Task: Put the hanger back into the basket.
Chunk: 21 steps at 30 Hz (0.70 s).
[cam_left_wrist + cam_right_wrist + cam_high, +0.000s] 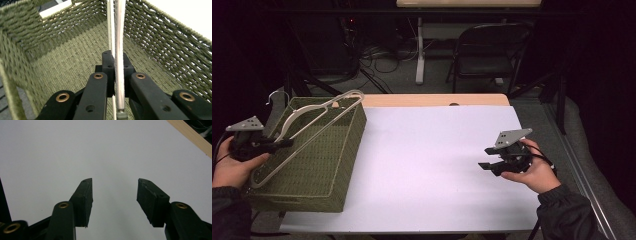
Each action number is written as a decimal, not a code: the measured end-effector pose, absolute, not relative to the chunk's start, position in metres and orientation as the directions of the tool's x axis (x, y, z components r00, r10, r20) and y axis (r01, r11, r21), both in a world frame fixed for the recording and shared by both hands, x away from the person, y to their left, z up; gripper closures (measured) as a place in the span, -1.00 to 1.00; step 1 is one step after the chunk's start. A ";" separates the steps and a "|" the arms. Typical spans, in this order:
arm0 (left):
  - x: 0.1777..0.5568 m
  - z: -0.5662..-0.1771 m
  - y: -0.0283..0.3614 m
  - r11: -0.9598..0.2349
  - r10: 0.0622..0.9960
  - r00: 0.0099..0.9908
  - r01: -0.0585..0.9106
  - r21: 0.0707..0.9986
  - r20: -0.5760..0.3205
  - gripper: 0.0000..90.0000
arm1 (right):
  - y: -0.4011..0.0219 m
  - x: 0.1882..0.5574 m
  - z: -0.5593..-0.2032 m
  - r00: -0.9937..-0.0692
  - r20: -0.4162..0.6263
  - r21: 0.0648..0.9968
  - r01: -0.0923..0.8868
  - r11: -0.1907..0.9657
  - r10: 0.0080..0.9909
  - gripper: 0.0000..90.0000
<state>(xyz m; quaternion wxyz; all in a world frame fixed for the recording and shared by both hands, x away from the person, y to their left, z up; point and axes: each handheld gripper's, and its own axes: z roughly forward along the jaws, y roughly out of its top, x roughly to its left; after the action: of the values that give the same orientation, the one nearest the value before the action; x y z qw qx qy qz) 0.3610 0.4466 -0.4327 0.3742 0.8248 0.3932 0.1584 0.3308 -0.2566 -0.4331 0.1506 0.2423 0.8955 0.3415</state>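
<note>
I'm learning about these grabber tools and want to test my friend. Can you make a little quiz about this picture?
1. True or false: the left tool is clamped on a white hanger.
2. Where is the right tool?
A. Inside the basket
B. Over the white tabletop, open and empty
C. On the black chair
3. Fill the gap: the green woven ____ sits at the left end of the table.

Key:
1. True. Its jaws are shut on the hanger's bar above the basket.
2. B.
3. basket.
</note>
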 end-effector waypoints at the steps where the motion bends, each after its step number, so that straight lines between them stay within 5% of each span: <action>1: 0.359 -0.434 0.449 -0.404 0.770 0.637 0.533 0.743 -0.039 0.94 | -0.258 0.330 -0.433 -0.835 -0.106 0.672 0.340 0.658 0.539 0.03; 11: 0.347 -0.456 0.461 -0.367 0.797 0.599 0.577 0.729 -0.073 0.94 | -0.255 0.331 -0.435 -0.835 -0.103 0.672 0.343 0.656 0.541 0.03; 18: 0.358 -0.470 0.438 -0.485 0.793 0.609 0.646 0.590 -0.015 0.93 | -0.255 0.330 -0.437 -0.834 -0.094 0.693 0.338 0.637 0.544 0.04; 19: 0.361 -0.474 0.435 -0.465 0.809 0.587 0.677 0.571 -0.038 0.89 | -0.256 0.330 -0.438 -0.835 -0.090 0.694 0.339 0.636 0.544 0.04; 21: 0.360 -0.473 0.433 -0.448 0.841 0.541 0.673 0.588 0.021 0.44 | -0.258 0.329 -0.440 -0.831 -0.087 0.690 0.347 0.635 0.549 0.04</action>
<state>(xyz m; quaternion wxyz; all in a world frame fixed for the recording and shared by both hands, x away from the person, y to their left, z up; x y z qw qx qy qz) 0.3602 0.4328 -0.4732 0.2667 0.8363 0.4526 0.1569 0.3293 -0.2577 -0.4395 0.1461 0.2510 0.8923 0.3457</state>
